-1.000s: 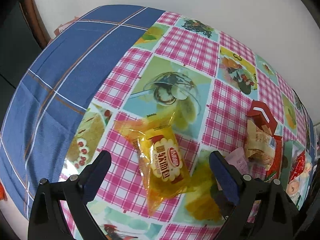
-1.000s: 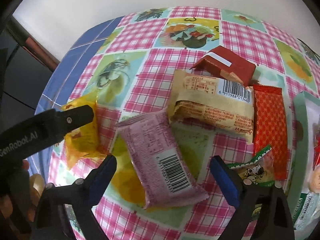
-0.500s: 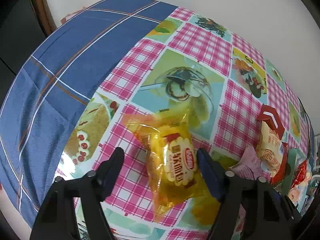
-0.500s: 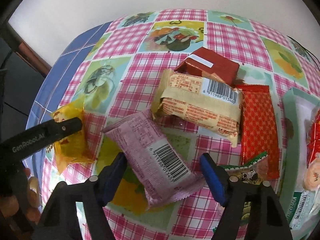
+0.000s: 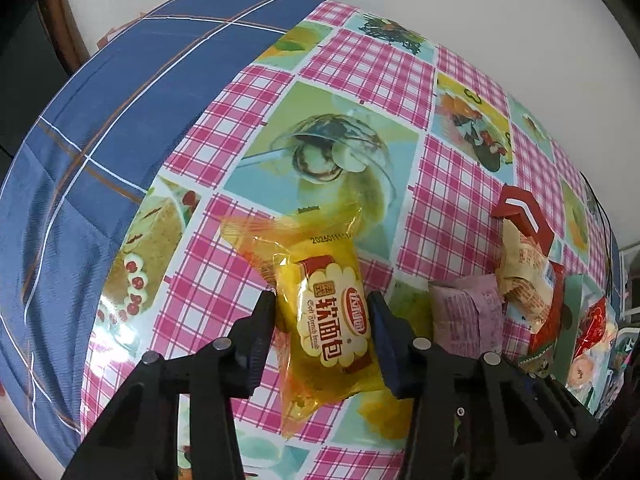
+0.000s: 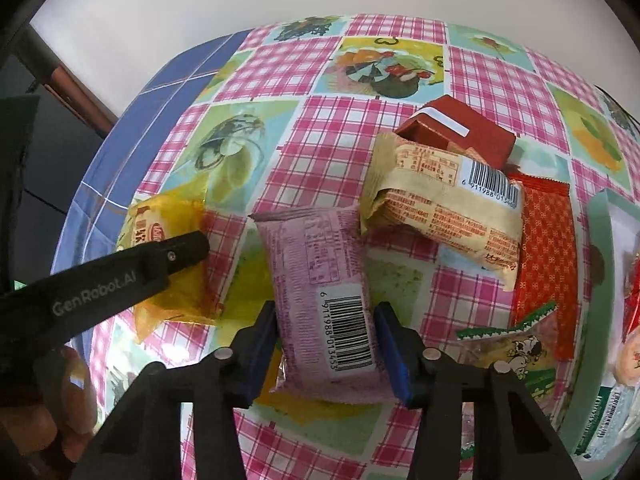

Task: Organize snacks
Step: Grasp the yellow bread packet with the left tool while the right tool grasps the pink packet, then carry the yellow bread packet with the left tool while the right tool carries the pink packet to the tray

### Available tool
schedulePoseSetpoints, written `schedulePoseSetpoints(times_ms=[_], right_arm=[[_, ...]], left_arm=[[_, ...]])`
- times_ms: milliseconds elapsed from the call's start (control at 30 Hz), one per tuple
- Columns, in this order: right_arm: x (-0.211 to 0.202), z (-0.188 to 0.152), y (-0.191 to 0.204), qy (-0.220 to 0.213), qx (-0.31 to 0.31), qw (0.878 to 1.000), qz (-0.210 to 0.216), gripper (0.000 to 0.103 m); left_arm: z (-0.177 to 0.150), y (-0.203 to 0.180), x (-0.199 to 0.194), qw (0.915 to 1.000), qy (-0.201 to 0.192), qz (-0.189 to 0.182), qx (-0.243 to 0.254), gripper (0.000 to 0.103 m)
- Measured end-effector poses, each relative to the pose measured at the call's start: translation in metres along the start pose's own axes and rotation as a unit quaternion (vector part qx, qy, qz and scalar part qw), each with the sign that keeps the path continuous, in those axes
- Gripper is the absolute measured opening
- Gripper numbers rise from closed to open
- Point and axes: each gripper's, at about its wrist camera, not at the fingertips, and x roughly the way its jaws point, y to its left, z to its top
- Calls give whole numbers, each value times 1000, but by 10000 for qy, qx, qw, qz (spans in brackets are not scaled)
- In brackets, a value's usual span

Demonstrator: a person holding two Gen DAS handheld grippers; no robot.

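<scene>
My left gripper (image 5: 322,320) is shut on a yellow bread packet (image 5: 328,312) that lies on the checked tablecloth; both pads press its sides. The same packet shows in the right wrist view (image 6: 168,236) under the left gripper's arm. My right gripper (image 6: 326,334) is shut on a pink snack packet (image 6: 320,280) with a barcode, lying flat on the cloth. The pink packet also shows in the left wrist view (image 5: 466,316).
A beige wrapped snack (image 6: 444,208) leans on a dark red box (image 6: 460,132). An orange-red packet (image 6: 546,252), a green-edged cartoon packet (image 6: 508,344) and a pale green tray (image 6: 604,264) of snacks lie to the right. A blue cloth (image 5: 120,120) covers the table's left end.
Both grippers have moved forward and closed: the left one onto the yellow bread packet, the right one onto the pink packet.
</scene>
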Motion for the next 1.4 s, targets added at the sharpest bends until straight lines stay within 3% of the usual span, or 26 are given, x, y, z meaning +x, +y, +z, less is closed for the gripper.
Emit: schedulePoseSetpoints(times_ms=[133, 400, 933, 1400], right_arm=[[-3, -1, 2, -39, -10, 10000, 10, 43], [-16, 0, 0, -130, 131, 9995, 249, 41], [-72, 7, -4, -542, 136, 9977, 371, 41], [-115, 2, -87, -708, 866, 9937, 17, 41]], left_arm=[[0, -2, -1, 10000, 5, 4, 52, 44], [1, -7, -11, 9999, -65, -126, 89, 41], [1, -33, -80, 9958, -838, -28, 361, 41], [-17, -109, -94, 9921, -968, -188, 771, 41]])
